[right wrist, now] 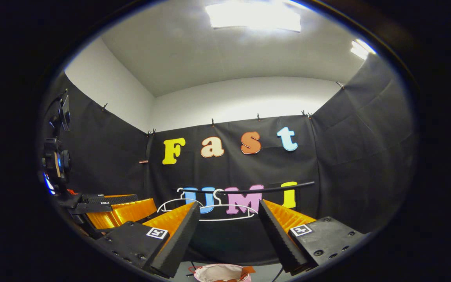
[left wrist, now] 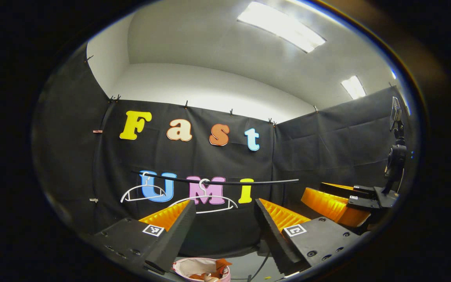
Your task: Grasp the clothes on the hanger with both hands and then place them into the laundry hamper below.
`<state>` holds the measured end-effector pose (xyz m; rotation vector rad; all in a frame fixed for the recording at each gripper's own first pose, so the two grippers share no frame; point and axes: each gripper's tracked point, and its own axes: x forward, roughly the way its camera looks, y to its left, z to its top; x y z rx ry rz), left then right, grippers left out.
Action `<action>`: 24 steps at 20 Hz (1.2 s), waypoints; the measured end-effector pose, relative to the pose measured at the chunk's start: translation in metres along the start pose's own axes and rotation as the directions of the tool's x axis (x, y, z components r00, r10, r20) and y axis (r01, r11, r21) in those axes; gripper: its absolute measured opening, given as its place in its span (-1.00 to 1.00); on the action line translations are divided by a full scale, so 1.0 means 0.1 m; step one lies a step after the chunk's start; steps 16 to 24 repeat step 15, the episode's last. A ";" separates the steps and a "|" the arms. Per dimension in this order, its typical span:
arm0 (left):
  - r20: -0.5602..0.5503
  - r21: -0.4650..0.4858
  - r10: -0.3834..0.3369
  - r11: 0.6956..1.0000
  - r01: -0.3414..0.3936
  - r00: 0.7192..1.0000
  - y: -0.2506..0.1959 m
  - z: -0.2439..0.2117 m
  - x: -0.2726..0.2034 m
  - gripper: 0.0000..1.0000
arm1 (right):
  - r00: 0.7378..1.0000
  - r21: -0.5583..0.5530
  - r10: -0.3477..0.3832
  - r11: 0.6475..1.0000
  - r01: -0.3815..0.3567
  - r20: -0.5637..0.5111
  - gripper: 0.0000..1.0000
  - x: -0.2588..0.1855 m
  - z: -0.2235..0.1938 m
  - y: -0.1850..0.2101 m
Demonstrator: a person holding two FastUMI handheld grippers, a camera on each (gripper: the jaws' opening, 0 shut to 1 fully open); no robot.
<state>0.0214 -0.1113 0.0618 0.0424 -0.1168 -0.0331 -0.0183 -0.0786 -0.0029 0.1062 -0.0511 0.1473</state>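
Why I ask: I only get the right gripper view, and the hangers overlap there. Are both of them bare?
Observer: Yes. In the left gripper view they hang apart on the rod, the left hanger and the middle hanger, both bare.
Operator: Is the left tool carrying anything?
Observer: No. The left tool is open, with nothing between its fingers.
Operator: And inside the hamper?
Observer: Orange cloth lies in the hamper.

Recording booth: black cloth walls (right wrist: 358, 156), mounted camera rig (left wrist: 395, 156).
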 end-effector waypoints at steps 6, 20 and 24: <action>-0.005 -0.029 -0.013 1.000 0.013 1.000 0.01 0.00 0.03 0.89 | 1.000 -0.033 0.024 0.999 -0.025 -0.020 0.94 -0.02 -0.08 0.12; -0.004 -0.067 -0.027 0.997 0.027 1.000 0.01 0.00 0.01 0.89 | 1.000 -0.045 0.018 0.999 -0.019 -0.023 0.94 -0.07 -0.06 0.11; -0.004 -0.067 -0.027 0.997 0.027 1.000 0.01 0.00 0.01 0.89 | 1.000 -0.045 0.018 0.999 -0.019 -0.023 0.94 -0.07 -0.06 0.11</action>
